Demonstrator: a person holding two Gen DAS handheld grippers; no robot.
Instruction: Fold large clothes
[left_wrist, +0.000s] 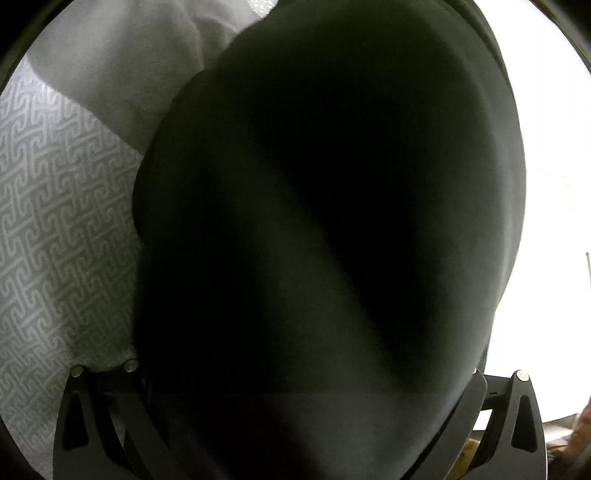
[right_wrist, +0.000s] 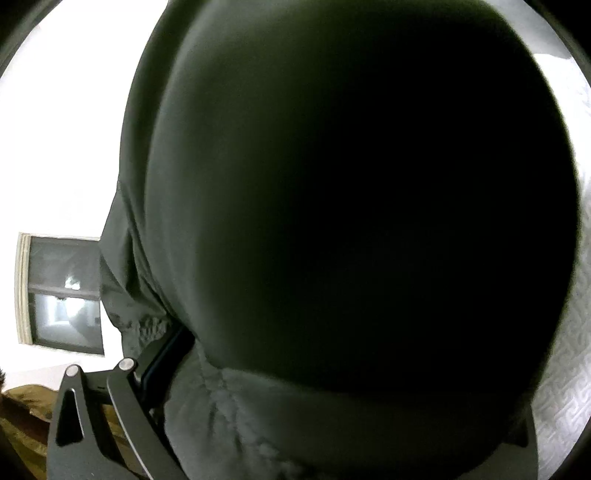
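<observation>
A dark green garment (left_wrist: 332, 184) hangs right in front of the left wrist camera and fills most of its view. The same garment (right_wrist: 351, 184) covers the right wrist view, with a ribbed hem (right_wrist: 147, 325) at its lower left. My left gripper (left_wrist: 295, 373) has its side links spread far apart, and the cloth drapes over and between the hidden fingers. My right gripper (right_wrist: 295, 369) also stands wide, with one black finger (right_wrist: 162, 358) poking out from under the fabric. No pad is seen pressing on the cloth.
A white cover with a key pattern (left_wrist: 55, 221) lies below on the left, and shows again as the patterned cover (right_wrist: 565, 387). A pale grey cloth (left_wrist: 122, 66) lies at the upper left. A window (right_wrist: 62, 291) sits in a white wall, and olive fabric (right_wrist: 22, 402) lies below it.
</observation>
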